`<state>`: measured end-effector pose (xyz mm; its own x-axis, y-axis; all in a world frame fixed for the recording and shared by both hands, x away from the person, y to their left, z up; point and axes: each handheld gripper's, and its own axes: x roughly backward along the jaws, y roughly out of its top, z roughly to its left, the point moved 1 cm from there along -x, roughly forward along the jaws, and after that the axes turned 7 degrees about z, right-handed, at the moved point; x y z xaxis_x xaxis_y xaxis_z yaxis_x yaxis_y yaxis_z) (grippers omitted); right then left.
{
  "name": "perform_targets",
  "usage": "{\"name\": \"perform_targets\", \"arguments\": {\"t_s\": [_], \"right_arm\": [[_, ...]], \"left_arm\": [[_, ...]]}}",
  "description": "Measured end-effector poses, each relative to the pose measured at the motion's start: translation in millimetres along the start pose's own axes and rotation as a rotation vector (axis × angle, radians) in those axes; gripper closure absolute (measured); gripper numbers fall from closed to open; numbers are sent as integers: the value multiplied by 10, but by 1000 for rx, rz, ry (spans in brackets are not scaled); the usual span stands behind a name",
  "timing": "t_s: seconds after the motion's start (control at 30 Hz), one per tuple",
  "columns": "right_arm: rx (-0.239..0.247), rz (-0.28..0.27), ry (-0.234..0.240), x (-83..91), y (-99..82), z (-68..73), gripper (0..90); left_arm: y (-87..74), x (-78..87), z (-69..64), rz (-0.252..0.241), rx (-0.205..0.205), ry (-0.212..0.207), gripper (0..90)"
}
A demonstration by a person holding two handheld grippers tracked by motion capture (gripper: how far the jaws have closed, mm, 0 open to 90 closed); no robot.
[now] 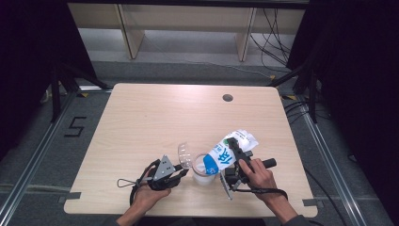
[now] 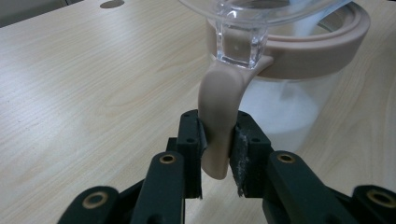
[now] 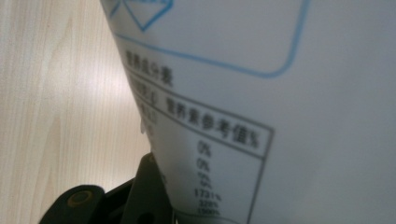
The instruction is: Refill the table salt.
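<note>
A clear jar point(image 1: 203, 175) with a beige rim point(image 2: 322, 51) stands near the table's front edge, white powder inside; its clear lid point(image 1: 184, 155) is flipped up to the left. My left gripper point(image 1: 181, 172) point(image 2: 217, 154) is shut on the jar's beige handle point(image 2: 219, 112). A white and blue bag point(image 1: 230, 149) is tilted with its mouth down over the jar's opening. My right gripper point(image 1: 235, 153) is shut on that bag point(image 3: 280, 116), whose printed white face presses close against the right gripper view.
The light wooden table point(image 1: 155, 117) has a round cable hole point(image 1: 227, 98) at the back right. Bare wood lies to the left of the jar point(image 2: 93, 84). Dark floor rails and cables run beside the table.
</note>
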<state>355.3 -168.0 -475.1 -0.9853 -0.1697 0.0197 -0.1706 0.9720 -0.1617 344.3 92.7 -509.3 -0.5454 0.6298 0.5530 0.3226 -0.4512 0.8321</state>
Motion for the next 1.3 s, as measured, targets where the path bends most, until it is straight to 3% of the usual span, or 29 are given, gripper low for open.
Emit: {"name": "perform_targets", "arguments": {"t_s": [0.1,0.2,0.43,0.47,0.5,0.53,0.6,0.63,0.67,0.73,0.77,0.8,0.9,0.97,1.0,1.03,1.13,1.17,1.27,1.3], "right_arm": [[-30,35,35,16,-10,32,682],[7,4,8,3,0,-8,683],[4,4,10,2,1,-3,685],[-21,33,41,14,-2,23,685],[-12,68,77,34,-2,17,685],[-6,67,78,32,-3,15,685],[17,46,57,26,4,-14,686],[-26,49,38,32,-1,20,686],[-22,37,32,23,-3,20,686],[-10,56,47,35,0,11,687],[-16,31,29,18,-3,18,687],[7,8,14,3,1,-2,687],[22,37,51,21,7,-23,688],[-14,52,42,32,0,16,688],[-4,59,61,35,1,7,688],[-11,49,40,32,-1,15,689],[-11,50,48,30,-1,12,689],[-9,9,11,4,-3,13,690],[6,5,11,1,3,-2,691],[-20,19,28,7,-3,22,691]], "left_arm": [[0,0,1,0,0,-2,744],[0,0,0,0,0,0,744],[1,2,0,4,-1,1,744],[1,2,0,4,0,2,744],[1,2,-1,4,1,2,744],[0,1,-1,1,2,1,744],[1,1,-2,3,1,3,744],[1,2,-1,4,1,2,744],[1,1,-2,3,1,2,744],[1,1,0,4,0,0,744],[1,2,0,4,-1,1,744],[1,1,-1,4,0,2,743],[1,2,-1,4,1,2,744],[1,1,-2,3,1,3,744],[1,0,-2,2,1,3,743],[1,0,-2,2,0,3,744],[1,0,-2,1,0,3,744],[1,0,-2,2,2,4,744],[1,0,-3,2,2,5,744],[1,0,-2,1,0,3,744]]}}
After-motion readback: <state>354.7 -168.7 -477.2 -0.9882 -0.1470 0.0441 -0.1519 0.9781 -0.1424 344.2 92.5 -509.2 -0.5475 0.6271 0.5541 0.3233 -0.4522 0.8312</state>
